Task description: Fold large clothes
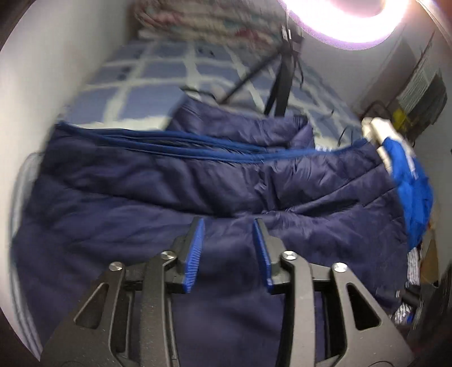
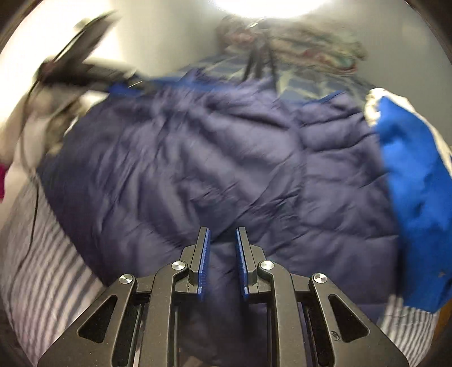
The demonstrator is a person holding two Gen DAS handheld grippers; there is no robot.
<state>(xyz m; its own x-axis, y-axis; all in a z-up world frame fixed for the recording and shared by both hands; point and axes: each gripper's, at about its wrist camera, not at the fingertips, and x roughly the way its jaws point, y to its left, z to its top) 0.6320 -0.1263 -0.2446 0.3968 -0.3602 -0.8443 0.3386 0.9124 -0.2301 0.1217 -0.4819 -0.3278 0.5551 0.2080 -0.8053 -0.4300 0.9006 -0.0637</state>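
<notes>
On a bed point(image 1: 158, 70) covered with a blue-and-white checked sheet, a large navy-blue quilted padded garment point(image 1: 197, 180) lay spread across the middle of both wrist views, its brighter blue edge trim point(image 1: 197, 146) running from nine o'clock toward three o'clock in the left wrist view.

The left gripper point(image 1: 228, 225), black with ribbed blue pads, stood at six o'clock in its own view. Its jaws were parted, with a clear gap between them, and only navy fabric showed behind that gap; nothing was pinched.

The right gripper point(image 2: 222, 234) sat at six o'clock in its own view, its jaws parted by a narrower gap. Navy fabric showed in and behind that gap, but whether the pads pressed on it could not be told from the blurred picture.

A bright royal-blue cloth point(image 2: 418, 203) with white parts lay at three o'clock, against the right edge of the garment. A black tripod point(image 1: 282, 84) stood on the bed at twelve o'clock, beyond the garment. A heap of patterned, multicoloured bedding point(image 2: 305, 48) lay behind it at the far end of the bed. A bright lamp point(image 1: 344, 17) glared at one o'clock in the left wrist view. Striped blue-and-white fabric point(image 2: 48, 271) showed at eight o'clock in the right wrist view, beside the garment.
</notes>
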